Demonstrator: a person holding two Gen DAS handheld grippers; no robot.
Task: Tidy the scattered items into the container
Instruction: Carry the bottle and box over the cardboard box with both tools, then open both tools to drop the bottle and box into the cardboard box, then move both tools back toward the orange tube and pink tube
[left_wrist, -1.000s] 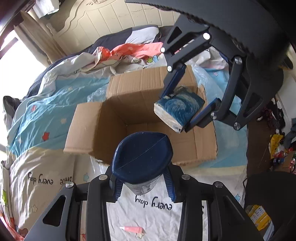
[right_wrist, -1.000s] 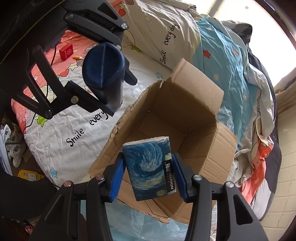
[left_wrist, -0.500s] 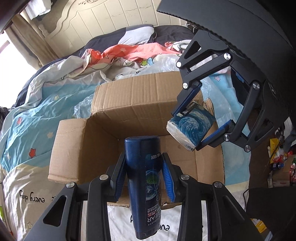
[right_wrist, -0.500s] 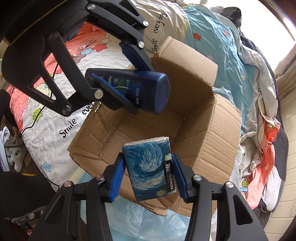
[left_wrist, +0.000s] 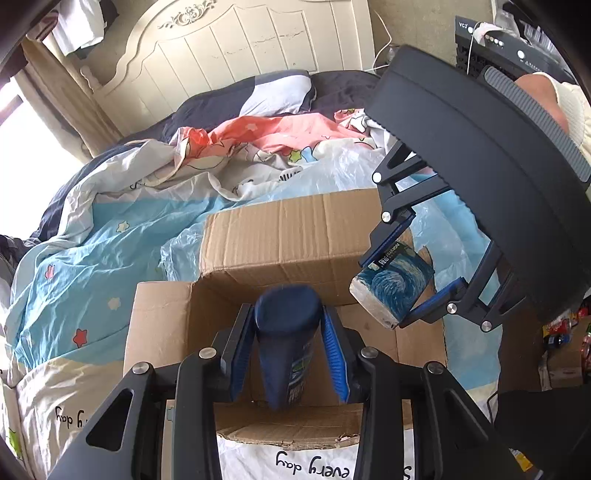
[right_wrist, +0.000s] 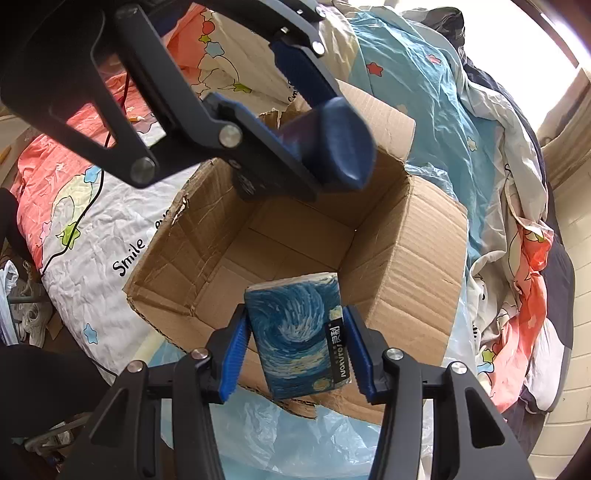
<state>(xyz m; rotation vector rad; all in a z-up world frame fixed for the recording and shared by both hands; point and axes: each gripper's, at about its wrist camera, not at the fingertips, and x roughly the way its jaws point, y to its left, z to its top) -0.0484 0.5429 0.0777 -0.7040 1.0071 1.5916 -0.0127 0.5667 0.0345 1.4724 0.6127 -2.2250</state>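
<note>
Open box (left_wrist: 291, 240) on the bed (left_wrist: 92, 236), crumpled quilt and plastic sheet (right_wrist: 295, 439) around it; nothing blocks its opening. Left hand-held gripper (left_wrist: 288, 347) is over the box, fingers slightly spread, blurred blue bottle (left_wrist: 286, 332) between them; whether they touch it I cannot tell. Right hand-held gripper (right_wrist: 295, 350), opposite and angled down, pinches a tissue pack (right_wrist: 299, 332) over the near rim.
</note>
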